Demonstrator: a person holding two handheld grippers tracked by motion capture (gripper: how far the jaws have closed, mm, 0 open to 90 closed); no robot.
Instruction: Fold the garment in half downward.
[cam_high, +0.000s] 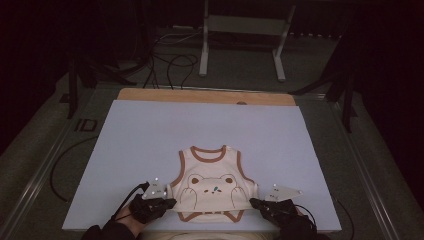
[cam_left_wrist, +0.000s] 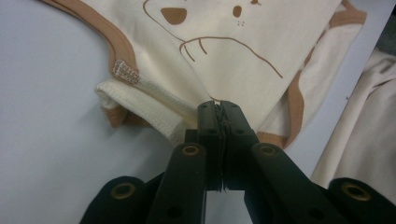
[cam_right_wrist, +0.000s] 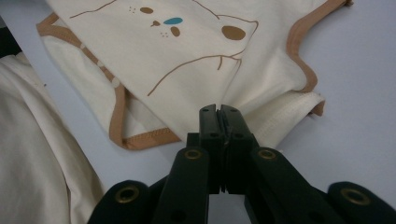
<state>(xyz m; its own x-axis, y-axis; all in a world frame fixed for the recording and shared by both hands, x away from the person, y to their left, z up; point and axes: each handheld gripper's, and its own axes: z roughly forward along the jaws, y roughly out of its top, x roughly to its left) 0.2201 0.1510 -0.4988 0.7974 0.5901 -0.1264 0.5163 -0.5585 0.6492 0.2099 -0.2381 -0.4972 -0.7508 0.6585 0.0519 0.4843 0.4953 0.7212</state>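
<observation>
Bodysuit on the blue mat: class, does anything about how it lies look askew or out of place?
Yes. The bodysuit lies folded, its bottom part doubled under the bear front, because the left gripper and right gripper pinch the fold's ends. No damage shows.

Dim room, black at the edges — the pale table sheet (cam_high: 150, 150) evenly lit from above, shadows soft, gripper views slightly blurred.

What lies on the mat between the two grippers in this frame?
The cream bear-print baby bodysuit spans the stretch in the high view; the left gripper and right gripper each pinch a side of its folded lower part, on the pale blue mat.
</observation>
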